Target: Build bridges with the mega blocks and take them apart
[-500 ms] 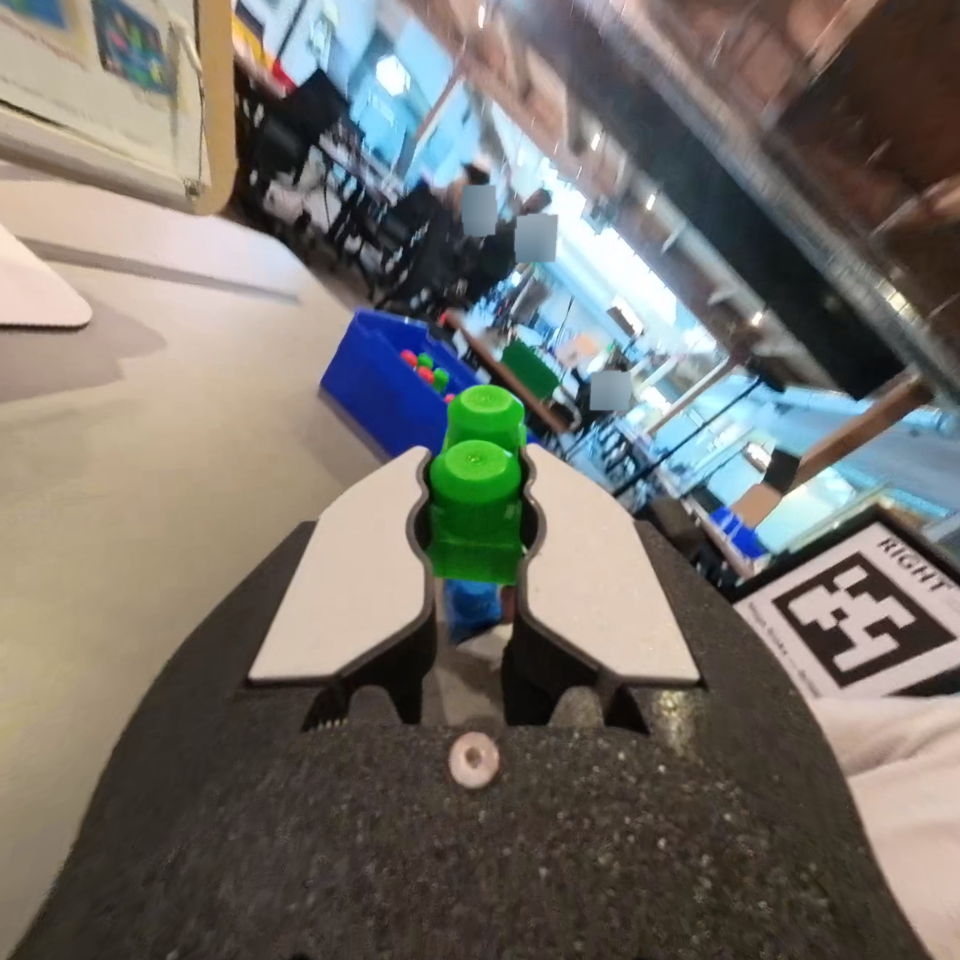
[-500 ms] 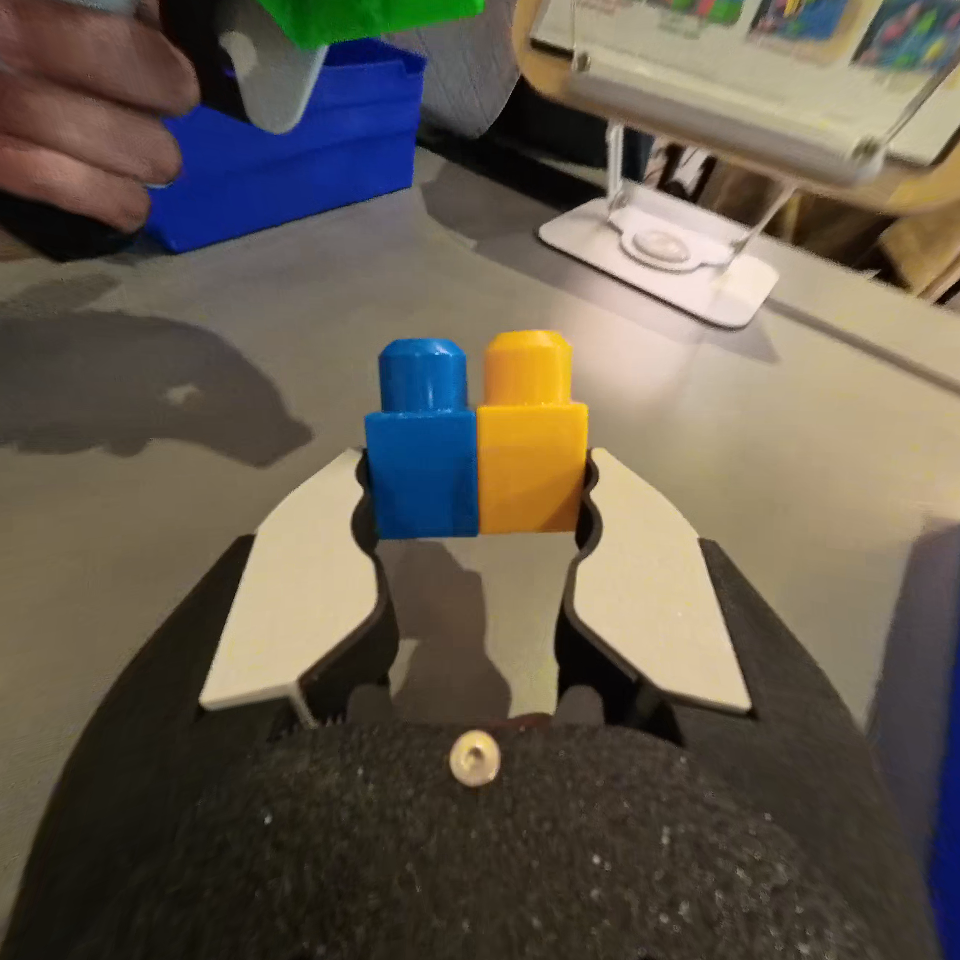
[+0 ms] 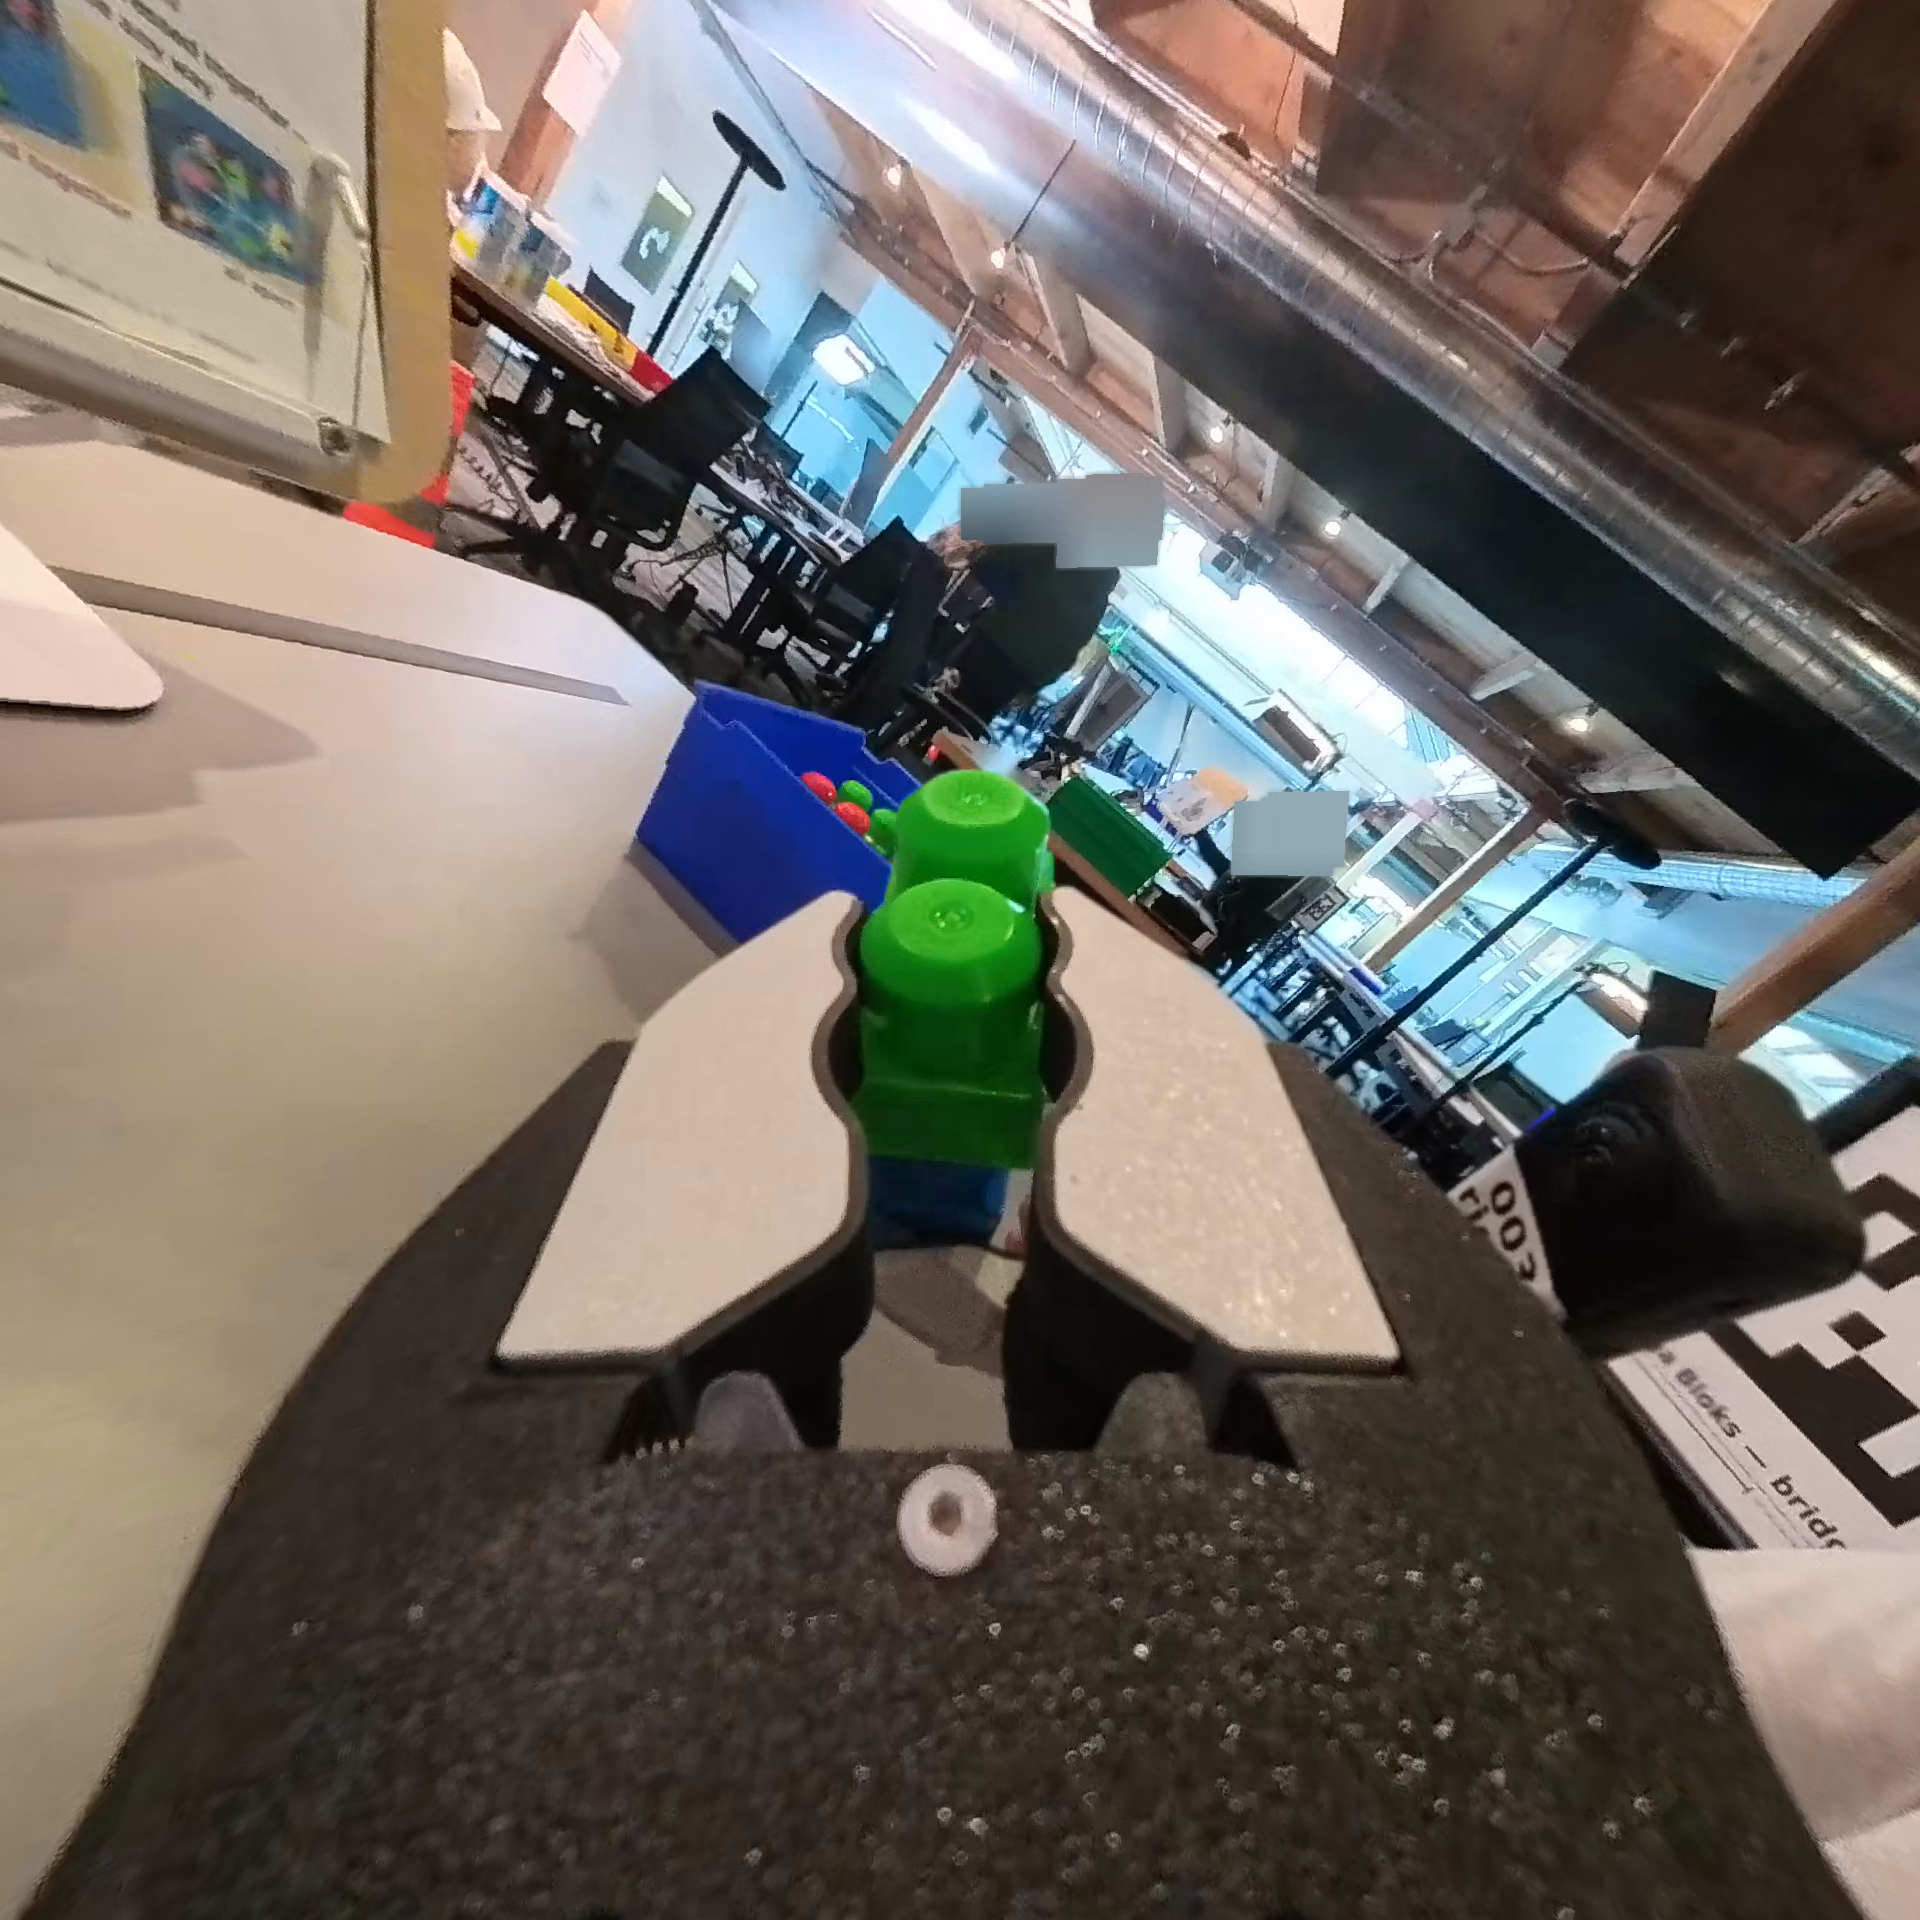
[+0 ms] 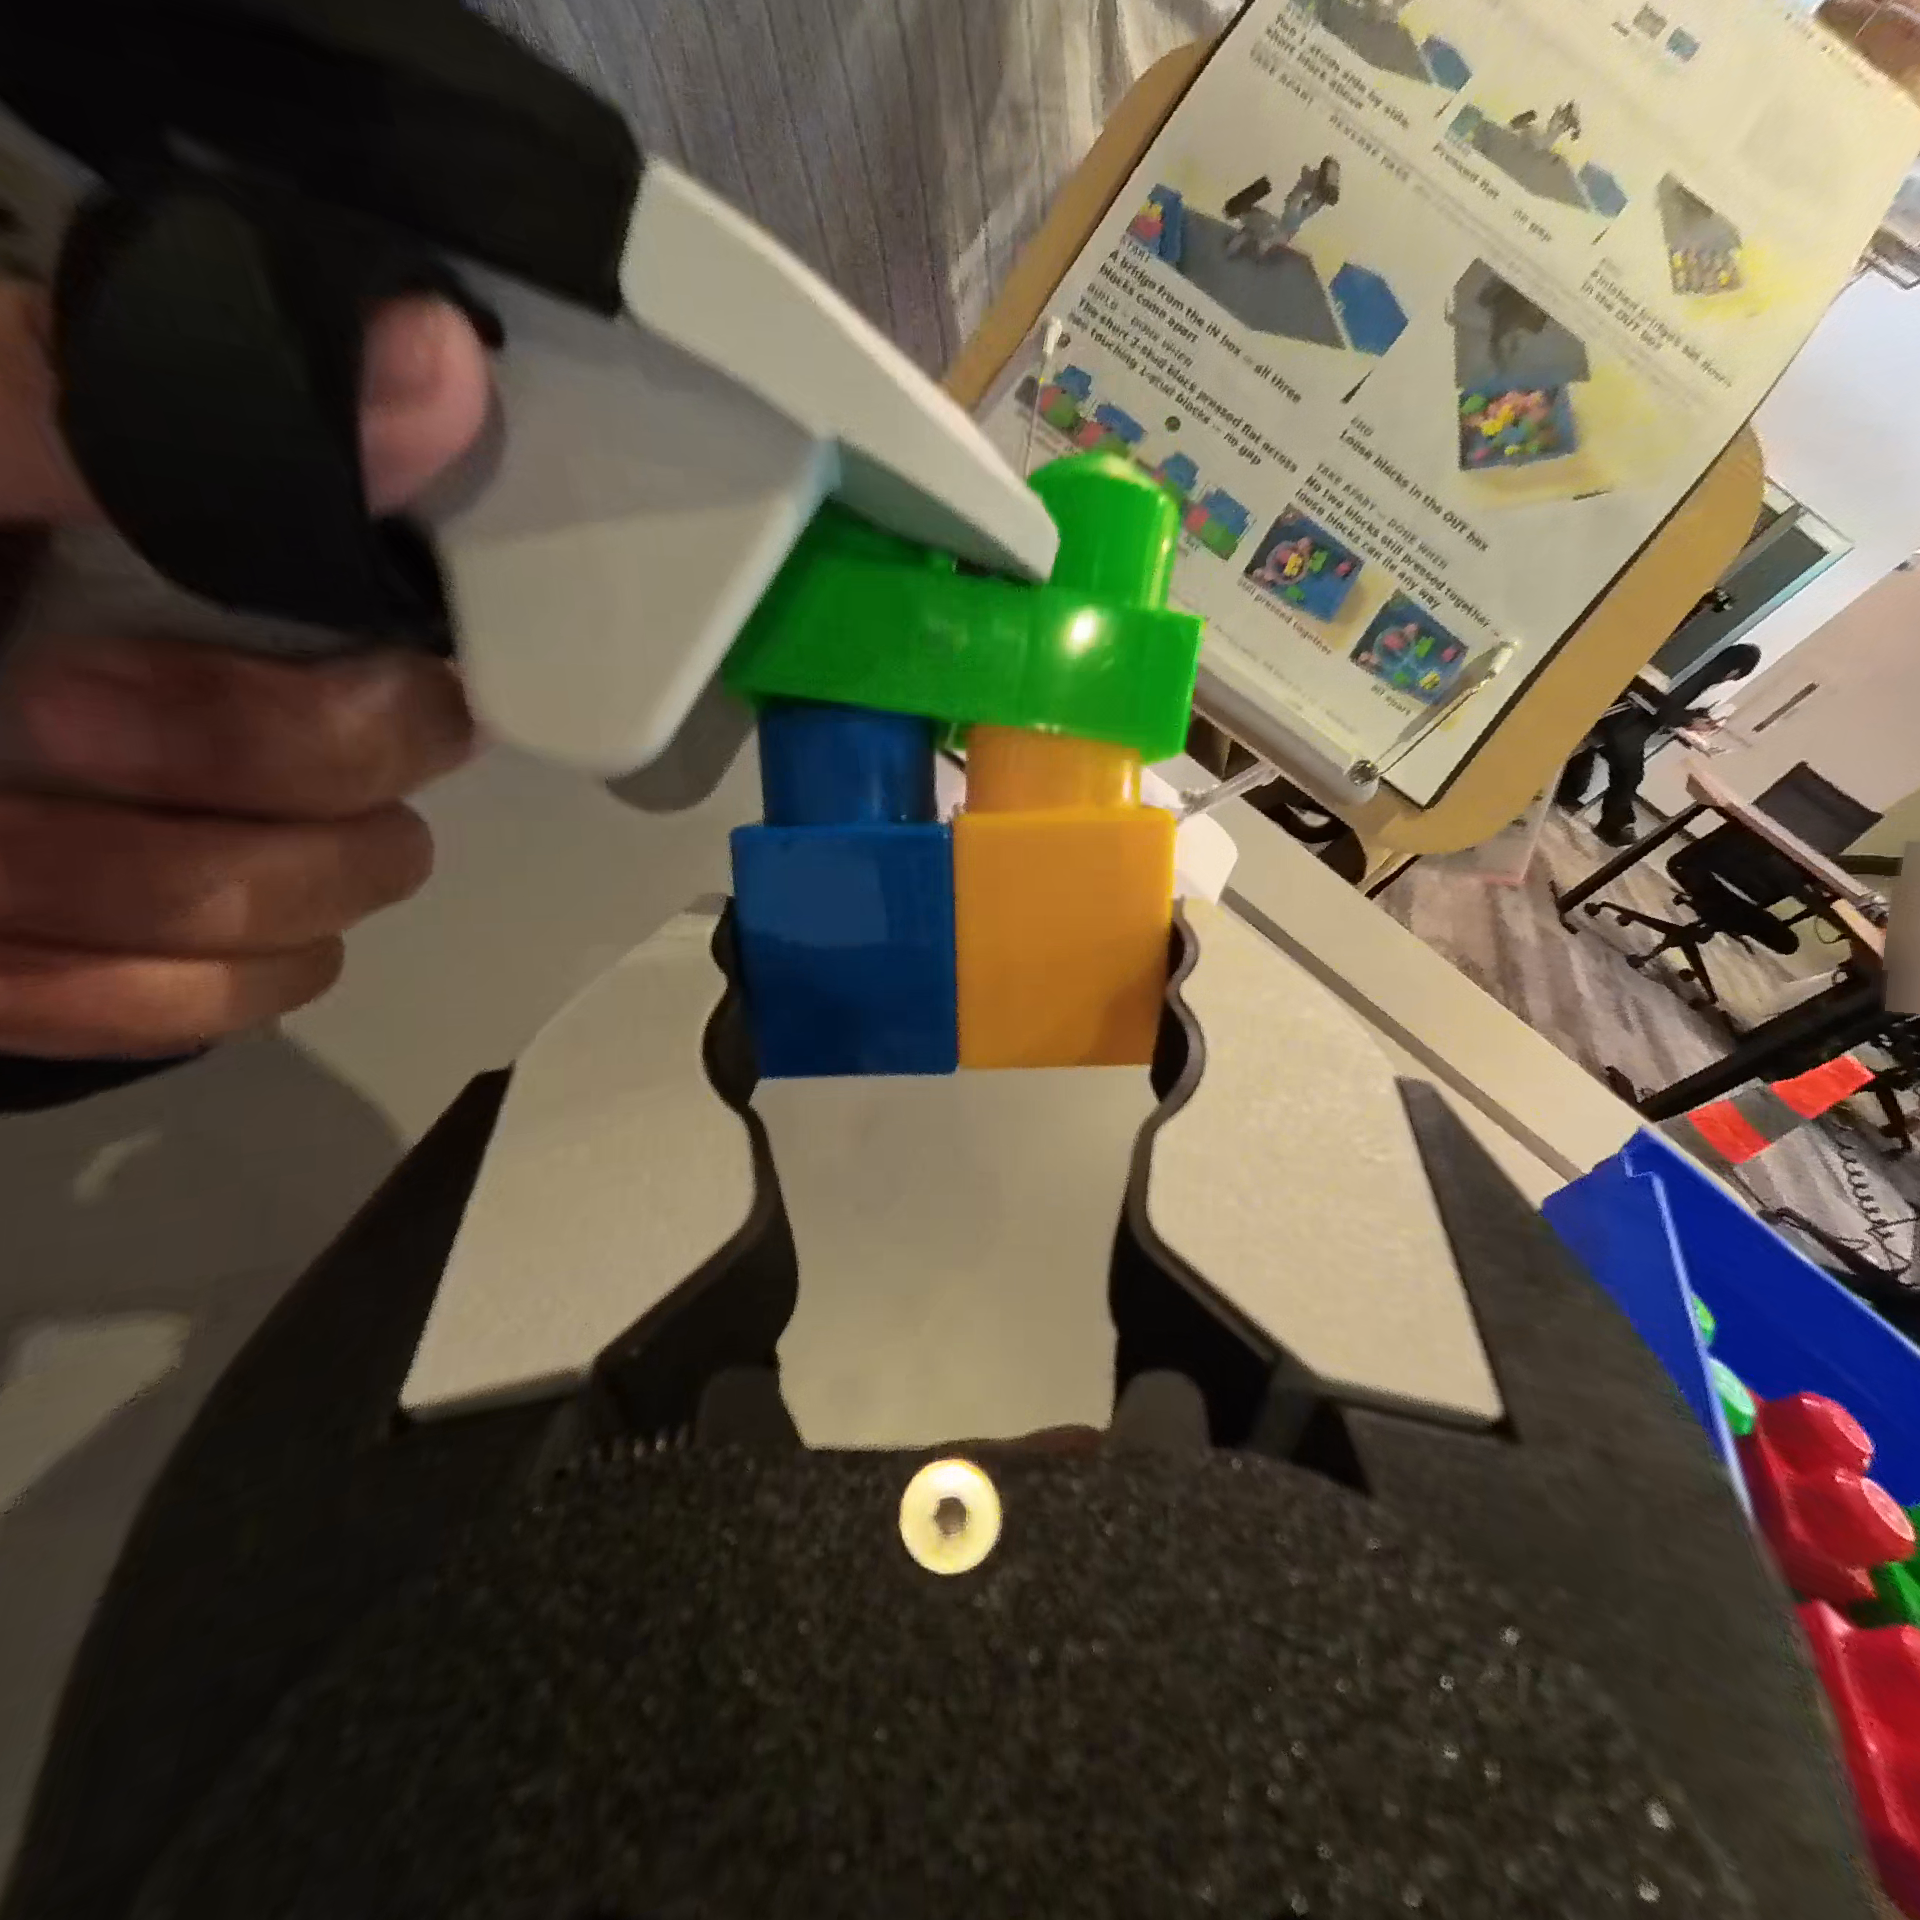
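Now pinching green two-stud block (image 4: 966, 634) in left gripper (image 3: 951, 1049); blue (image 4: 847, 951) and orange blocks (image 4: 1060, 935) clamped by right gripper (image 4: 951, 997); light, rigid, slick plastic, best gripped on flat sides.

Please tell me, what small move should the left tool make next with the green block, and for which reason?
Probably press straight down. The left tool holds the green block over the blue block and orange block, which the right tool clamps side by side. The green block sits tilted on their studs, with both studs exposed below it, so it seems not fully seated.
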Demonstrator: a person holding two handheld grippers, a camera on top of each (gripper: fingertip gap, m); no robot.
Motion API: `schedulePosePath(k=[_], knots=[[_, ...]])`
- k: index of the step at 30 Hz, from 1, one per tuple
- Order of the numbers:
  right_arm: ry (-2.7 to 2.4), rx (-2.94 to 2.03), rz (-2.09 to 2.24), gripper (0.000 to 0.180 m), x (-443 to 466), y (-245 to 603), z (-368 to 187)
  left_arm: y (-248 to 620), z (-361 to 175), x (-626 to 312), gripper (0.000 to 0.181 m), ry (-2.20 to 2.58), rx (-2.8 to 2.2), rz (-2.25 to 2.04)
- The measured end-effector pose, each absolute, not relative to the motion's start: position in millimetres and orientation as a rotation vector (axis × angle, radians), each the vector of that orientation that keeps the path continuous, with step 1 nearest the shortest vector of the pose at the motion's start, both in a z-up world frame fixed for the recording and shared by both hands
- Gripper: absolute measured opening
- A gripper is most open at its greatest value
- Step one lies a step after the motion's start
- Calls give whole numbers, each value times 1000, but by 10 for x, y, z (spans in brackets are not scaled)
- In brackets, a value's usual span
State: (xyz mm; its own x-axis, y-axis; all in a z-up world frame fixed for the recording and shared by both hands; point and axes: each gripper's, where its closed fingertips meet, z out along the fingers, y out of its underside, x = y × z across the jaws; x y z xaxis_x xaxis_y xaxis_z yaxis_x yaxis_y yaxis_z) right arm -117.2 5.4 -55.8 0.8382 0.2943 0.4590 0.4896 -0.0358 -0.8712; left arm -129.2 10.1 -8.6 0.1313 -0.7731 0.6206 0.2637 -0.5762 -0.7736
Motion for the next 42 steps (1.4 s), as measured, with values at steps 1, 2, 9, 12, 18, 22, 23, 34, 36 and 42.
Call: schedulePosePath(k=[1, 2, 9, 12, 18, 22, 23, 34, 36, 42], knots=[[-624, -1635, -169, 75, -1174, 52, -553, 95, -98, -1287, 30, 504, -1578, -1587], [-626, -1635, -169, 75, -1174, 50, -562, 98, -107, -1288, 30, 496, -1582, -1594], [-626, -1632, -186, 75, -1150, 50, -630, 71, -186, -1268, 30, 498, -1581, -1618], [-611, -1633, -168, 75, -1154, 54, -649, 68, -228, -1264, 30, 471, -1551, -1613], [-620, -1642, -178, 74, -1141, 59, -702, 89, -299, -1257, 30, 400, -1514, -1660], [-653, -1641, -203, 74, -1131, 70, -742, 110, -348, -1256, 30, 401, -1536, -1711], [-662, -1640, -211, 75, -1127, 74, -747, 109, -352, -1258, 30, 423, -1548, -1720], [-867, -1605, -240, 75, -1121, 32, -877, 100, -336, -1491, 70, 814, -1785, -1618], [-968, -1578, -262, 75, -1166, -22, -926, -3, -466, -1553, 70, 1056, -1916, -1536], [-1087, -1540, -337, 75, -1238, -66, -948, -272, -816, -1671, 56, 1452, -2138, -1374]])
